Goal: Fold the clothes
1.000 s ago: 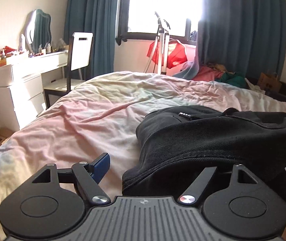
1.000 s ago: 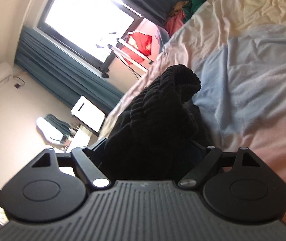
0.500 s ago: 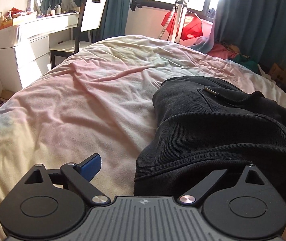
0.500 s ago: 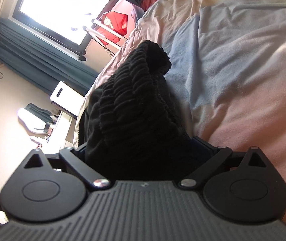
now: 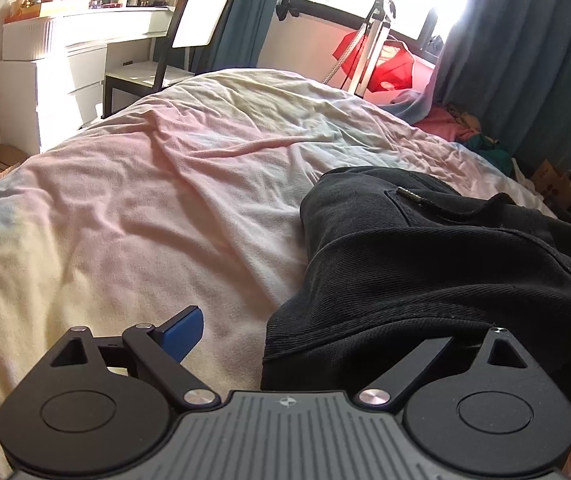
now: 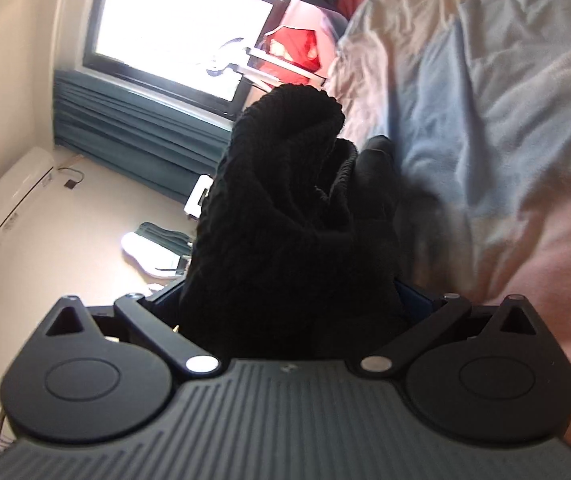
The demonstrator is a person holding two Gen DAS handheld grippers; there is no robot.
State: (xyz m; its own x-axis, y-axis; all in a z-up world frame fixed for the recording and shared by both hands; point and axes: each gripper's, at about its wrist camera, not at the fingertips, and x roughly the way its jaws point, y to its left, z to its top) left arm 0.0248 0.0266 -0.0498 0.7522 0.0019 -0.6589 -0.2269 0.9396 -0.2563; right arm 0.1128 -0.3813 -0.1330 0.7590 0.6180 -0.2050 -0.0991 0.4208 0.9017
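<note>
From the left wrist, the left gripper (image 5: 317,332), wide but closing, has the black garment (image 5: 445,264) over its right finger and may pinch 1 layer; from the right wrist, the right gripper (image 6: 289,304), fully spread around bunched cloth, may drop it.

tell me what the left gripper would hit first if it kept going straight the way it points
Probably the black garment: its hem already lies between the closing fingers of the left gripper, covering the right one. Beyond is the bedspread; depth is unclear.
</note>
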